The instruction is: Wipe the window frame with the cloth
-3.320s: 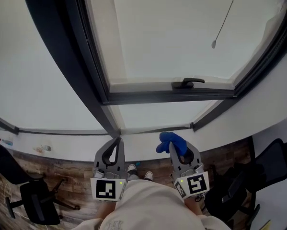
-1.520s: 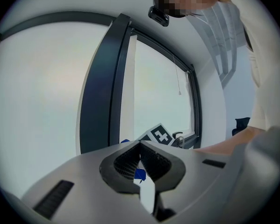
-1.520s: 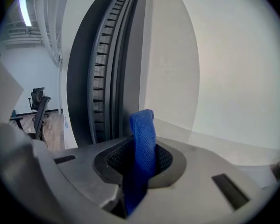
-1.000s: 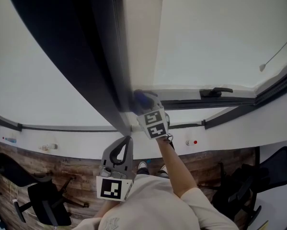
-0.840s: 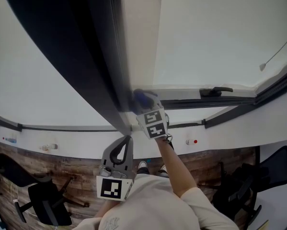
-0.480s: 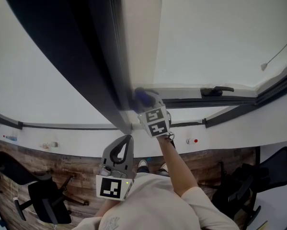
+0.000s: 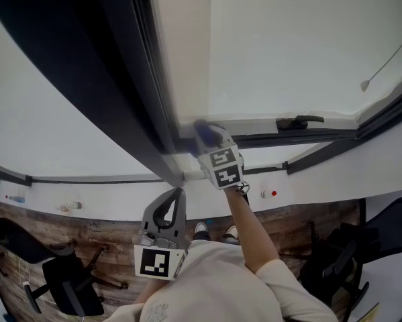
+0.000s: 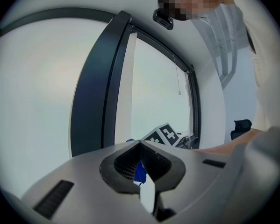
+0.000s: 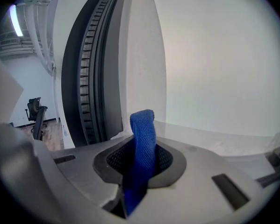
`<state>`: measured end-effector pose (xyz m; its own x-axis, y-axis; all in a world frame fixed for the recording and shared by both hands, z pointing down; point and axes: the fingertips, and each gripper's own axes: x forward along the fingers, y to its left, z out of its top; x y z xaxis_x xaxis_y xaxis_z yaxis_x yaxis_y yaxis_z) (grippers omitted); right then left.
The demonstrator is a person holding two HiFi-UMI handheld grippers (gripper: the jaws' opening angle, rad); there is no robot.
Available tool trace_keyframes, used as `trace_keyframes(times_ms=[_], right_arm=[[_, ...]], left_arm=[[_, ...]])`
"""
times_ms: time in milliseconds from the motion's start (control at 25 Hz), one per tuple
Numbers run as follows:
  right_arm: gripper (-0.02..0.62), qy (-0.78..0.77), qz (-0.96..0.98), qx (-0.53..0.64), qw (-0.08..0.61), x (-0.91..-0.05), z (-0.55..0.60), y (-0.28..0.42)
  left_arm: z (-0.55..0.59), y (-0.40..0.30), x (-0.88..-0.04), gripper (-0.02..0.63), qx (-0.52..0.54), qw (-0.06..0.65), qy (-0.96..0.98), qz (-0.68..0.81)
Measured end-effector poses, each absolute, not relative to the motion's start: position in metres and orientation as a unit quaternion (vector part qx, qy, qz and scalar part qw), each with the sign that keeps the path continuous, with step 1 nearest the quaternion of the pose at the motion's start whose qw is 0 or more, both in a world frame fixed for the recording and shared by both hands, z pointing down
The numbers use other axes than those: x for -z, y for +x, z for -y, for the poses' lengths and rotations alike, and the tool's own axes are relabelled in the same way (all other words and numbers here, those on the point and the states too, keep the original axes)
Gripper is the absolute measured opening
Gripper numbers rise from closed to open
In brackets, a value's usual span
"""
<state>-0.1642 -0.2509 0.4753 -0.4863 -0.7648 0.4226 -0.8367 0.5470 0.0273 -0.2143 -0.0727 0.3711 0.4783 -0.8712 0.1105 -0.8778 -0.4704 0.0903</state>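
The right gripper [image 7: 210, 142] has its jaws clamped on the blue cloth [image 9: 142, 139], whose free end is at the window frame [image 7: 147, 79], in the lower corner where the dark upright meets the bottom rail. The left gripper [image 7: 174, 196] hangs low with jaws together, empty. Wiping looks under way; the next stroke likely needs steady pressure along the frame.

A wood-plank floor [image 7: 107, 237] lies below, with one black office chair [image 7: 70, 284] at the lower left and another chair [image 7: 348, 260] at the right. A thin cord's pull [image 7: 365, 84] hangs at the upper right. A small red dot [image 7: 273, 194] sits on the white wall [image 7: 328, 183].
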Motion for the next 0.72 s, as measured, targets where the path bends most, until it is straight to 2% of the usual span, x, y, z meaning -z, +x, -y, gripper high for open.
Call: trace_keyframes(times_ms=[720], right_arm=[[0.069,0.509,0.835,-0.098,0.184,-0.473,0.256,-0.109]], left_arm=[[0.073,-0.193,-0.368,0.009,-0.026,0.058,0.869,0.491]])
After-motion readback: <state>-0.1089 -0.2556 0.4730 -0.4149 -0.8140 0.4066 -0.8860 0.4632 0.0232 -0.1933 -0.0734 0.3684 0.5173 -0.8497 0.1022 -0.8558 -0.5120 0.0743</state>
